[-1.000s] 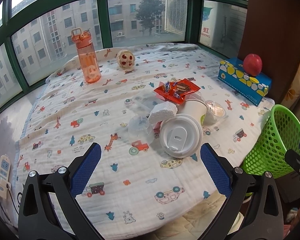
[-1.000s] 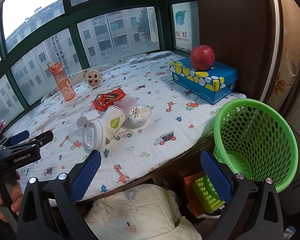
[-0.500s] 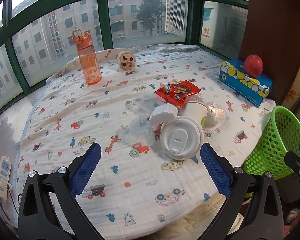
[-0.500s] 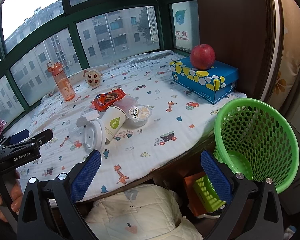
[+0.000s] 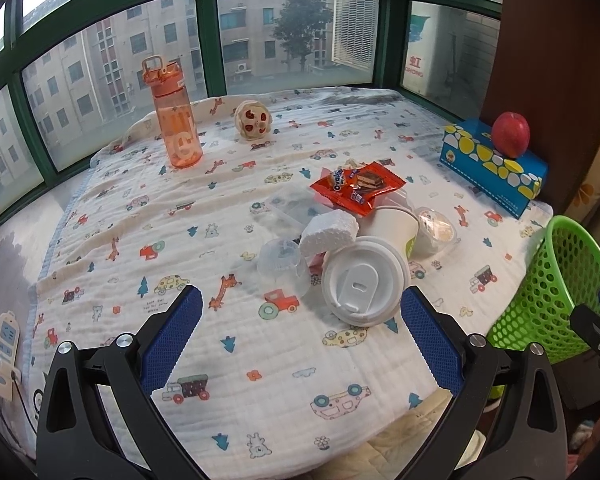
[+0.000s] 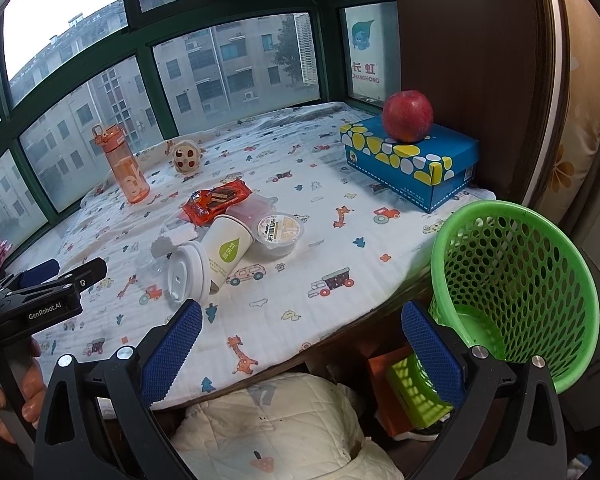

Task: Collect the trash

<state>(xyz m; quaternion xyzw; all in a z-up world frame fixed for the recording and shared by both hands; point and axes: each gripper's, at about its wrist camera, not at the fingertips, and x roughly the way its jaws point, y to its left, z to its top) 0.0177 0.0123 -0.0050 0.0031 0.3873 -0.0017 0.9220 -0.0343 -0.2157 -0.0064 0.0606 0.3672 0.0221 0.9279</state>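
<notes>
You have not started collecting yet, as far as these views show. Your left gripper point(image 5: 300, 332) hangs above the printed cloth point(image 5: 180, 208) with its blue pads spread wide and nothing between them; your right gripper point(image 6: 302, 344) is likewise spread and empty, out past the near edge of the cloth.

All the trash sits in one cluster toward the right of the cloth. The paper cup point(image 5: 384, 248) lies on its side, white lid facing you, nearest the left gripper. Touching it on the left are a foam chunk point(image 5: 329, 233) and a clear plastic dome point(image 5: 282, 262). Just behind lies the orange snack wrapper point(image 5: 358, 186), resting partly on a clear plastic tray point(image 5: 290, 210). A sealed jelly cup point(image 6: 281, 233) leans against the paper cup's right side.

The green basket point(image 6: 512, 288) stands off the near right corner of the cloth, and what shows of its inside looks empty, so every piece is left to move.

The orange bottle point(image 5: 174, 116), the small round toy point(image 5: 253, 120), and the blue box point(image 5: 496, 164) with the apple point(image 5: 511, 134) on it stand well apart from the cluster; judge those as keepers.
</notes>
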